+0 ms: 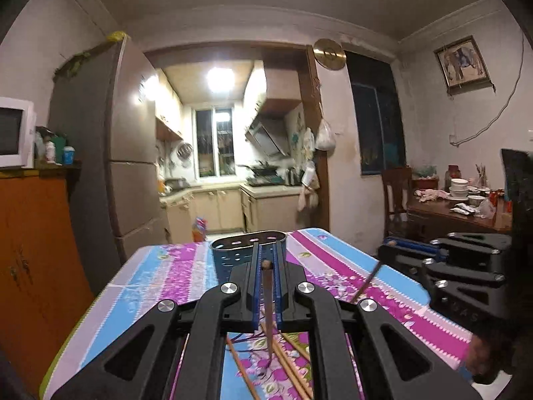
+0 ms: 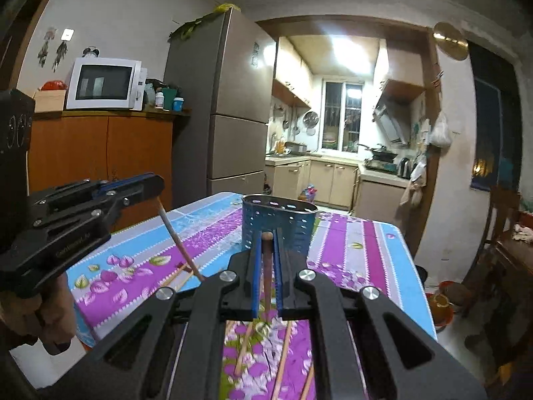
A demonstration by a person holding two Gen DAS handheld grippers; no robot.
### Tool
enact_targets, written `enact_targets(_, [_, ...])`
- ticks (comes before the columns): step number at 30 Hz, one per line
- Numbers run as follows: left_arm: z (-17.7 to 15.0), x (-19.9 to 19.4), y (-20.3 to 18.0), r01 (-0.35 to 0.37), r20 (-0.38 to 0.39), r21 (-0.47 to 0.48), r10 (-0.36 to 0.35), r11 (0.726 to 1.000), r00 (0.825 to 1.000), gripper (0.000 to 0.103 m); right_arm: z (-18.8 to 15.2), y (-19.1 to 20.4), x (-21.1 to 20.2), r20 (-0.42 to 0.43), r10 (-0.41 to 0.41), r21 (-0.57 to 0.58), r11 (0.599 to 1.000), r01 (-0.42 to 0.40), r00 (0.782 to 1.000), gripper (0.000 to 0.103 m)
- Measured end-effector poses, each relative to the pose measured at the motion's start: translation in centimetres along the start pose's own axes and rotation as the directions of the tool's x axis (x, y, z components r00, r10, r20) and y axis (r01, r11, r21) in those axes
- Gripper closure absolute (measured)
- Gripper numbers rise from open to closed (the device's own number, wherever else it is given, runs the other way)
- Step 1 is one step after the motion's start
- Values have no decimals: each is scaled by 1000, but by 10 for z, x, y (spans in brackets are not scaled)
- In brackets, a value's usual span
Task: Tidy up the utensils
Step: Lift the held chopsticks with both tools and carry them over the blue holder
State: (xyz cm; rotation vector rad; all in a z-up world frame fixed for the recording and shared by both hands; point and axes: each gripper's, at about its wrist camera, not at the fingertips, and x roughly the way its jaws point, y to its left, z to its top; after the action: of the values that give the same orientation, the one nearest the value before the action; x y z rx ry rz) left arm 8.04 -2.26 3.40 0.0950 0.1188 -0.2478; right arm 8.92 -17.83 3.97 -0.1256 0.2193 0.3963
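Note:
A blue perforated metal utensil holder [image 1: 248, 253] stands upright on the flowered tablecloth [image 1: 160, 280]; it also shows in the right wrist view [image 2: 278, 225]. My left gripper [image 1: 266, 268] is shut on a brown chopstick [image 1: 268, 313] that hangs down toward the table, just short of the holder. My right gripper [image 2: 266, 243] is shut on another chopstick [image 2: 266, 276], also close before the holder. Each gripper shows in the other's view: the right one [image 1: 399, 245] and the left one [image 2: 146, 183] with its chopstick [image 2: 180, 240]. Several loose chopsticks [image 1: 289, 363] lie on the cloth below.
The table's left edge [image 1: 76, 330] and far edge run near the holder. A wooden cabinet [image 2: 100, 153] with a microwave [image 2: 105, 83] and a fridge [image 2: 230, 106] stand at the left. A cluttered second table [image 1: 459, 210] and chair stand at the right.

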Motion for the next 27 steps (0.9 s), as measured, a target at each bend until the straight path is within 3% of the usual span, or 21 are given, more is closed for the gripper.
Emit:
enact_targets(15, [51, 54, 31, 67, -38, -74, -70, 995, 997, 96, 58, -13, 46, -127, 39, 35, 999, -35, 991, 98])
enact_targets(22, [69, 82, 40, 53, -37, -76, -56, 996, 998, 96, 92, -14, 59, -151, 46, 35, 999, -41, 987, 98])
enact_targets(27, [101, 94, 45, 48, 0, -71, -48, 996, 999, 96, 125, -25, 69, -167, 51, 50, 998, -43, 985, 98])
